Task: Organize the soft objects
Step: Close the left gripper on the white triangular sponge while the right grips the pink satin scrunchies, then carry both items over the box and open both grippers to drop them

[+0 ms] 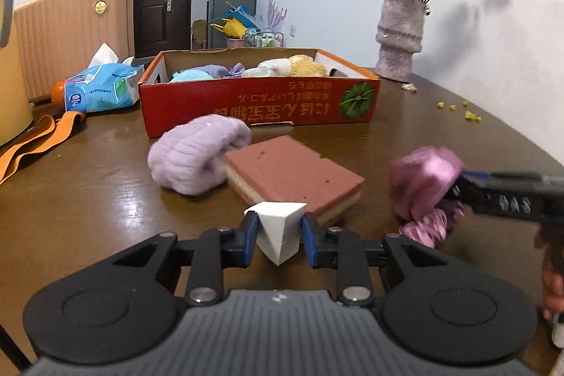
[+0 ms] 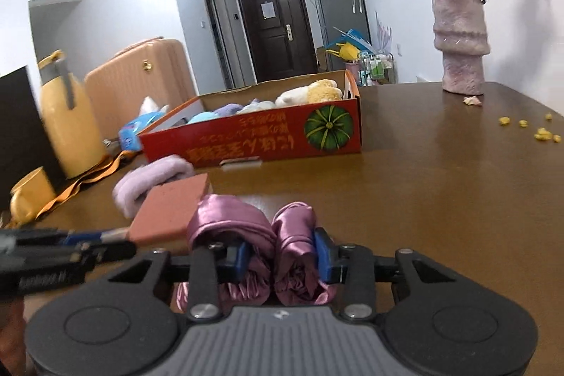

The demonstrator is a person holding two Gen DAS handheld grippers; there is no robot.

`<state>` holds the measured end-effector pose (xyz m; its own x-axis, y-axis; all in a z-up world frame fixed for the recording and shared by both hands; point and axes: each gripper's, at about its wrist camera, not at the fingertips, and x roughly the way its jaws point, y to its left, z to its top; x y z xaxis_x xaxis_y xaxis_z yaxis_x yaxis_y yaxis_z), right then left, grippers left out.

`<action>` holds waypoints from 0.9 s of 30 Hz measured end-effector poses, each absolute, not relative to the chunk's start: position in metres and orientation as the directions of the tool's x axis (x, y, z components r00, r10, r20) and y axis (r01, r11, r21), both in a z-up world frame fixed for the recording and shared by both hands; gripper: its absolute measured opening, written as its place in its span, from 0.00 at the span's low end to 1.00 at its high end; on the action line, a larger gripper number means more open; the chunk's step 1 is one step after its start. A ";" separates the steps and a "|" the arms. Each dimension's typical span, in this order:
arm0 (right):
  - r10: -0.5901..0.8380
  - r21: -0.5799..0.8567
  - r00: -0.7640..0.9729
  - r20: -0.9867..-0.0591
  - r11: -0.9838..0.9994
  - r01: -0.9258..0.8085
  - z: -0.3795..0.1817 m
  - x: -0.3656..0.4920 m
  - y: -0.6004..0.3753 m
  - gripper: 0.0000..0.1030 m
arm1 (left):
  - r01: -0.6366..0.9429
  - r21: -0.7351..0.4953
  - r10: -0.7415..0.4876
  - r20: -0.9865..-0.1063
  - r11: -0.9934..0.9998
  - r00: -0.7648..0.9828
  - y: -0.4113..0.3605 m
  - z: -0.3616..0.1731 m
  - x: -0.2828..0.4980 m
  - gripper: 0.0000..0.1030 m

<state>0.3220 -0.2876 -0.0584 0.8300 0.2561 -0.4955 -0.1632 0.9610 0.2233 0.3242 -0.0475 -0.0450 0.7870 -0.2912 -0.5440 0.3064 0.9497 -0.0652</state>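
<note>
My left gripper [image 1: 278,236] is shut on a white wedge-shaped sponge [image 1: 280,231], held just above the brown table. Ahead of it lie a pink layered sponge [image 1: 292,177] and a lilac fluffy roll [image 1: 195,154] touching each other. My right gripper [image 2: 280,256] is shut on a bunched purple satin cloth [image 2: 243,228]; in the left wrist view that cloth [image 1: 423,182] shows at the right with the right gripper's fingers [image 1: 493,194] on it. Behind stands the red cardboard box [image 1: 257,104] holding several soft items in blue, lilac, white and yellow.
A rough pink vase [image 1: 400,37] with dried flowers stands at the table's far right, with yellow crumbs [image 1: 472,116] near it. A blue tissue pack [image 1: 102,87], an orange strap [image 1: 38,138] and a yellow jug [image 2: 67,125] sit at the left. A peach suitcase [image 1: 74,23] stands beyond.
</note>
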 end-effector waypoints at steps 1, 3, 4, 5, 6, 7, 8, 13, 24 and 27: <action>0.258 0.216 0.831 -0.493 0.961 -0.171 -0.056 0.309 -0.288 0.34 | 0.309 -0.069 -0.296 -0.540 0.948 0.788 -0.047 -0.042 0.318 0.27; 0.259 0.213 0.833 -0.489 0.961 -0.174 -0.052 0.289 -0.289 0.34 | 0.318 -0.069 -0.305 -0.527 0.945 0.793 -0.048 -0.036 0.304 0.27; 0.263 0.212 0.835 -0.483 0.961 -0.180 -0.049 0.279 -0.289 0.34 | 0.320 -0.067 -0.307 -0.521 0.945 0.796 -0.048 -0.032 0.298 0.27; 0.266 0.213 0.839 -0.475 0.960 -0.184 -0.045 0.270 -0.290 0.34 | 0.322 -0.069 -0.311 -0.512 0.944 0.801 -0.048 -0.028 0.290 0.26; 0.269 0.216 0.842 -0.468 0.959 -0.186 -0.042 0.264 -0.290 0.34 | 0.328 -0.074 -0.319 -0.501 0.942 0.804 -0.048 -0.023 0.284 0.26; 0.272 0.217 0.846 -0.459 0.957 -0.190 -0.039 0.258 -0.290 0.34 | 0.333 -0.080 -0.329 -0.490 0.939 0.807 -0.047 -0.018 0.278 0.26; 0.274 0.216 0.850 -0.450 0.957 -0.194 -0.035 0.252 -0.290 0.34 | 0.338 -0.087 -0.337 -0.481 0.937 0.809 -0.046 -0.015 0.272 0.26; 0.315 0.238 0.857 -0.407 0.943 -0.234 -0.023 0.235 -0.280 0.34 | 0.325 -0.080 -0.320 -0.499 0.942 0.805 -0.044 -0.017 0.259 0.26; 0.396 0.227 0.811 -0.429 0.917 -0.328 -0.032 0.250 -0.232 0.35 | 0.375 -0.060 -0.345 -0.547 0.925 0.763 -0.038 -0.042 0.235 0.26; 0.390 0.224 0.814 -0.431 0.920 -0.323 -0.034 0.251 -0.228 0.35 | 0.352 -0.077 -0.335 -0.543 0.933 0.770 -0.027 -0.045 0.232 0.26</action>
